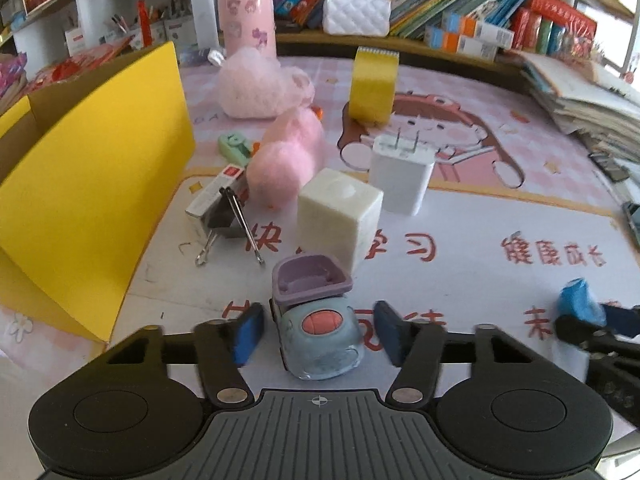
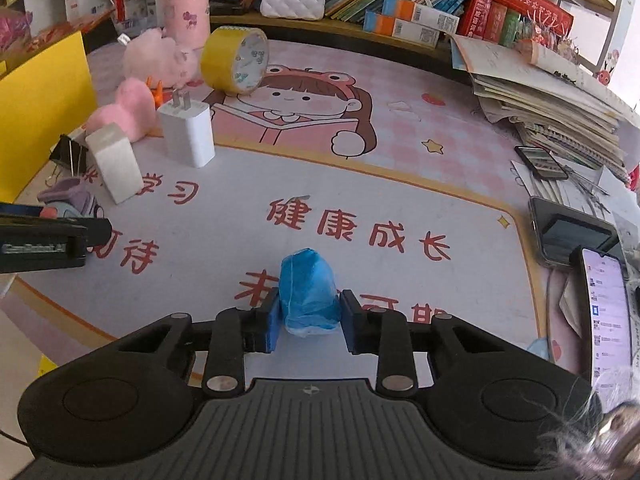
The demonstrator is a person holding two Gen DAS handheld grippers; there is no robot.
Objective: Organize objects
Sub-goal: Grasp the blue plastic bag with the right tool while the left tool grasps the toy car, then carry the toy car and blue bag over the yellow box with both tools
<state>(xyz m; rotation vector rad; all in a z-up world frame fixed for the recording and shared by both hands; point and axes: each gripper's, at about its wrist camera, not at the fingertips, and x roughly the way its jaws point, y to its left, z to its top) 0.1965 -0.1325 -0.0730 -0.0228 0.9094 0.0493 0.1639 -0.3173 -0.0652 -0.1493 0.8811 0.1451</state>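
Note:
My left gripper (image 1: 318, 334) is open around a small blue toy truck with a purple bed (image 1: 316, 320); both pads stand a little apart from its sides. The truck also shows in the right wrist view (image 2: 70, 200). My right gripper (image 2: 308, 318) is shut on a blue wrapped packet (image 2: 308, 294), seen in the left wrist view at the right edge (image 1: 578, 304). A yellow open box (image 1: 92, 184) stands at the left. On the mat lie a white block (image 1: 338, 216), a white charger (image 1: 400, 174), pink plush toys (image 1: 284, 156), a yellow tape roll (image 1: 372, 84) and a binder clip (image 1: 224, 220).
A pink cylinder (image 1: 246, 16) and a white purse (image 1: 356, 14) stand at the back before a row of books. A book stack (image 2: 548, 96) and phones (image 2: 572, 232) lie at the right of the mat. A green item (image 1: 234, 146) lies by the box.

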